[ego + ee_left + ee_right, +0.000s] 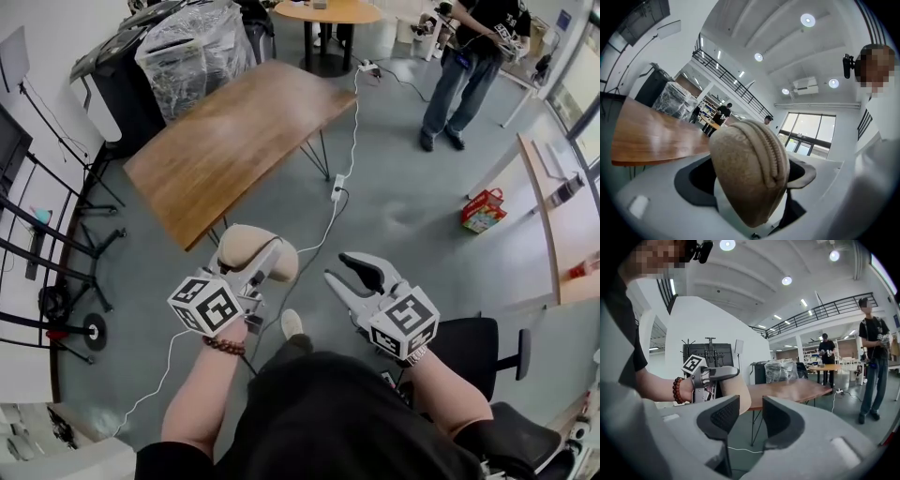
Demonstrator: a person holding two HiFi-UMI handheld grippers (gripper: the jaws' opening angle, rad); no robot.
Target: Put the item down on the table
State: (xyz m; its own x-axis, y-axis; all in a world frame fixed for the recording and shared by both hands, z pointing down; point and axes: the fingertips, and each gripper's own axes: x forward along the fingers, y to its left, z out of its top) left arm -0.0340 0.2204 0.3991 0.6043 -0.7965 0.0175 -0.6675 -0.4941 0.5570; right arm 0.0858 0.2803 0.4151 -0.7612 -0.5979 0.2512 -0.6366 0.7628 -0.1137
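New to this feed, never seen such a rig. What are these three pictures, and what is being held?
No robot here: a person holds a two-jaw gripper in each hand. One picture looks down from a camera on their head; the other two look along each gripper's jaws. The left gripper is clamped on a tan zipped pouch. The right gripper has its jaws apart, nothing between them. The wooden table stands ahead; the pouch is not on it yet.

top (328, 412): black, short sleeves | wrist: brown bead bracelet (223, 346) | left gripper (267, 256), right gripper (338, 268): grey (black-white marker cubes)
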